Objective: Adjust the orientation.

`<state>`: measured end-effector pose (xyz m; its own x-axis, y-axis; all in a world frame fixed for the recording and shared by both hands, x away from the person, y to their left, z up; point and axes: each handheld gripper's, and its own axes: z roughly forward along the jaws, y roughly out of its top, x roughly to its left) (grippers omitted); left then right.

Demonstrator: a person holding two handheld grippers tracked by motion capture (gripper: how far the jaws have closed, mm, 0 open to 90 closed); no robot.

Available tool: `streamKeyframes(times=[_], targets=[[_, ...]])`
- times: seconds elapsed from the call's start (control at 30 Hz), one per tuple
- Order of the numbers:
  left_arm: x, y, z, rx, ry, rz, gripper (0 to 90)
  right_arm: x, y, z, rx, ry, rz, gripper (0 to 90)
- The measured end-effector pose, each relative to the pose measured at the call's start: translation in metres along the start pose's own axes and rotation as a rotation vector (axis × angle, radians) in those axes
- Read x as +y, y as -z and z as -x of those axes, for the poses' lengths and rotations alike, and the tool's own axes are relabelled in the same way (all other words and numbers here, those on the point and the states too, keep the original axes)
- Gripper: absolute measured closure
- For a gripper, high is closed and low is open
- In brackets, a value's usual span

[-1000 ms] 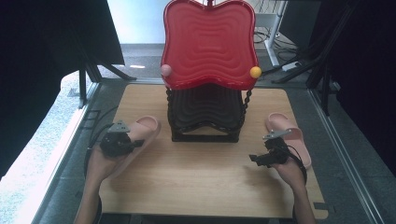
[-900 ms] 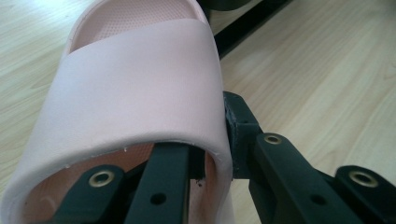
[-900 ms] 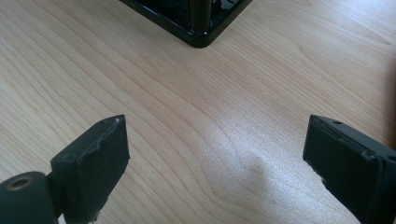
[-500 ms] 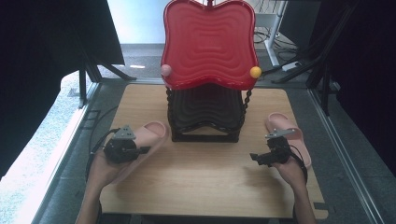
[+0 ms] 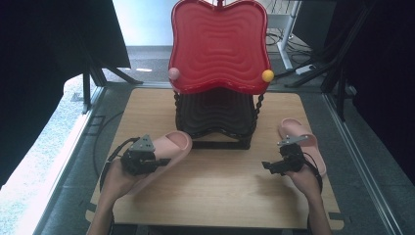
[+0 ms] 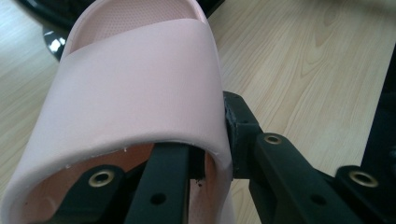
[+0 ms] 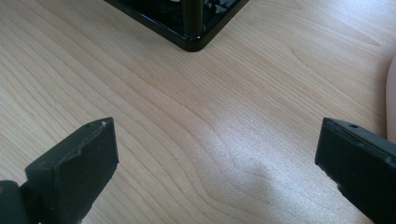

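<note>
Left gripper (image 5: 161, 157) jaws clench the smooth pink foam slipper's (image 6: 140, 79) strap wall; right gripper (image 7: 215, 158) gapes over woodgrain counter (image 7: 187, 116).

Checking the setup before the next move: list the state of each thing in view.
Left gripper: shut on left slipper's strap.
Left slipper: held, toe toward rack.
Right gripper: open, holding nothing.
Right slipper: flat on table, ungripped.
Rack: upright, red top shelf bare.
</note>
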<state>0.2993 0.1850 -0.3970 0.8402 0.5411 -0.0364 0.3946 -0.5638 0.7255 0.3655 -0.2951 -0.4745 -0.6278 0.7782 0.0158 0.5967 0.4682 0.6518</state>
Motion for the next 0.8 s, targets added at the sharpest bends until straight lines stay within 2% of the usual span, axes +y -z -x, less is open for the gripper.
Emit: streamKeyframes(times=[0.27,0.43,0.63,0.8], targets=[[0.016,-0.017,0.008,-0.007,-0.001,0.033,80.1,0.000,0.000,0.000,0.000,0.005,-0.007,0.0],[0.029,-0.027,0.013,0.021,0.004,0.050,80.0,0.000,0.000,0.001,-0.002,0.006,-0.002,0.0],[0.043,-0.040,0.017,0.046,0.030,0.094,80.0,0.000,0.002,0.001,-0.005,0.006,0.009,0.4],[0.053,-0.049,0.019,0.068,0.084,0.148,80.1,0.001,0.005,0.001,-0.011,0.008,0.028,0.7]])
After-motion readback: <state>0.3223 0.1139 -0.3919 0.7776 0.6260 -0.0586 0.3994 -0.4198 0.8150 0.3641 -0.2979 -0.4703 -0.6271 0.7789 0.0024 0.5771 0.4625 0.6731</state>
